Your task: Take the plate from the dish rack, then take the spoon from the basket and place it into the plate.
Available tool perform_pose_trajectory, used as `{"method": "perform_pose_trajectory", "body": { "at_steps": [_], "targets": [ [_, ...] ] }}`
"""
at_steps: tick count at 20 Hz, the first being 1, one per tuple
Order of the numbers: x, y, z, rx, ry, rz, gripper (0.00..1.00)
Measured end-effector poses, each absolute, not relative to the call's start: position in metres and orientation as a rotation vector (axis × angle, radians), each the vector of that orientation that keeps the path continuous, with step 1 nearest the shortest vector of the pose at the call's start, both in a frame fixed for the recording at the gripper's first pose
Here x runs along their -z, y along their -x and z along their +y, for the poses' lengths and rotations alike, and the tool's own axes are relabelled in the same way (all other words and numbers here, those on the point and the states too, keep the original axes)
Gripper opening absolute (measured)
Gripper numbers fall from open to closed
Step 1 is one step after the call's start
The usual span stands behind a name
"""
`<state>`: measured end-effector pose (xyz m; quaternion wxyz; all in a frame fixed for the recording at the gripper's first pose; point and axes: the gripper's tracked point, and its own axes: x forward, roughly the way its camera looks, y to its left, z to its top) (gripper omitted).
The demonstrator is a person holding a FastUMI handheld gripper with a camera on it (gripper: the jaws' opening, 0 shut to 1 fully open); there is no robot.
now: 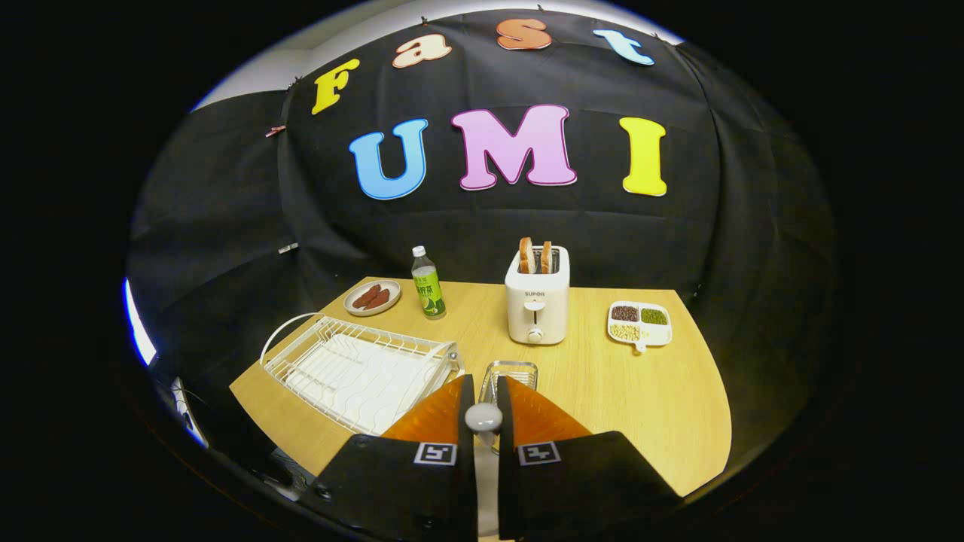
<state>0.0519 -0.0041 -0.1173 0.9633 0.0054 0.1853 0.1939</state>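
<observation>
While the claw point(483, 403) grips the spoon point(483, 416) by its handle between both fingers, the wire basket point(510, 370) sits just beyond the fingertips beside the empty dish rack point(354, 367) near the tabletop's point(640, 406) left edge, with a toaster point(537, 305) further back.

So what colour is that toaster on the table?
Cream white toaster, beyond the tongs, gripper view.

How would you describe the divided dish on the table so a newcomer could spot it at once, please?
Start at the white toaster at the back of the wooden table. To its side, away from the green bottle, lies the divided dish. It alone is white with compartments of dark, green and pale grains.
</observation>
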Motion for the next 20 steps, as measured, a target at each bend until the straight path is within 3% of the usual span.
{"method": "perform_pose_trajectory", "body": {
  "at_steps": [8, 20],
  "targets": [
    [0.199, -0.048, 0.012, -0.345, 0.066, 0.453, 0.17],
    [0.217, -0.025, 0.026, -0.350, 0.100, 0.508, 0.26]
  ]
}}
